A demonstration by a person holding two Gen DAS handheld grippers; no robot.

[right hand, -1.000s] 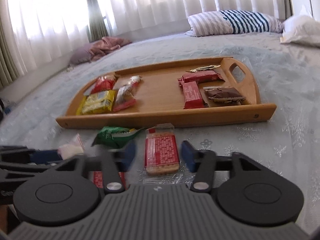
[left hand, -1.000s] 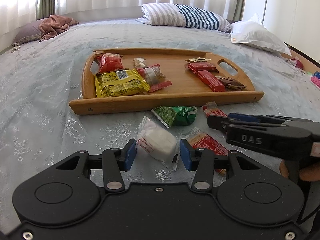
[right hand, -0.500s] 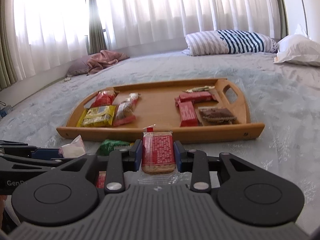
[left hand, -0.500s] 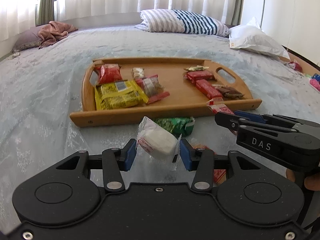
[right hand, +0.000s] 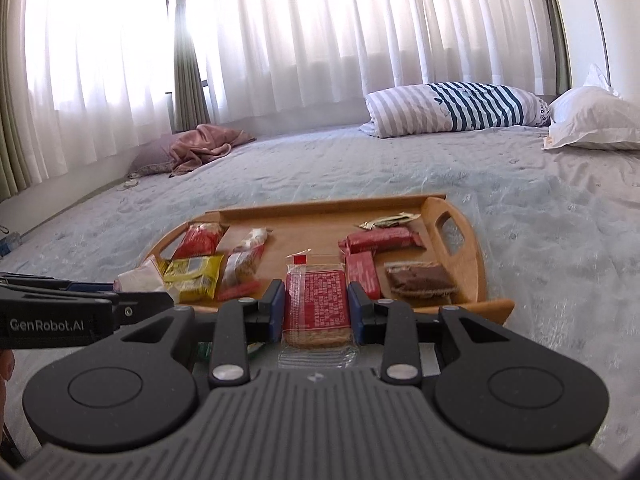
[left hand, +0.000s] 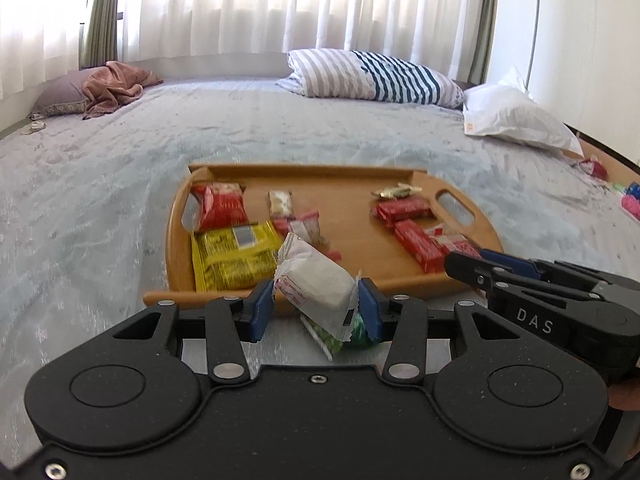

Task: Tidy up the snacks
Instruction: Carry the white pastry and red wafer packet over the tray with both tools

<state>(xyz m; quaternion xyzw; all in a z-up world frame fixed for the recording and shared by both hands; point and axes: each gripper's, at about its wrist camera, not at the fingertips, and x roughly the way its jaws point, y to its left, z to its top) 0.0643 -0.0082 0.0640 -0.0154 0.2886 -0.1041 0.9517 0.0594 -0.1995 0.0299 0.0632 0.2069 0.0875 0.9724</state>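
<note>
Clamping a white wrapped snack between its blue pads, the left claw holds the packet tilted, one crimped end up and the other hanging below the jaws; the grip sits across the packet's soft middle, probably because that is the widest part to catch. The right claw is likewise closed on a red-printed biscuit pack, pinched by its two long edges so it stays flat and facing up, its clear seal sticking out toward the camera. Both packs appear lifted clear of the bed, apparently on their way to the wooden tray just ahead.

Outward from the claws, a green packet lies on the bedspread under the left claw, not yet collected. On the tray, the left half holds a yellow packet, a red bag and some smaller wrapped pieces; the right half holds red bars and a brown wafer pack, with a gold wrapper at the back. The sorting looks to be by kind, so the biscuit pack would likely suit the red side.

The tray's near rim stands between the claws and the open wood in the middle, and both claws sit close side by side, so they could crowd each other over that gap. Striped and white pillows lie well beyond.
</note>
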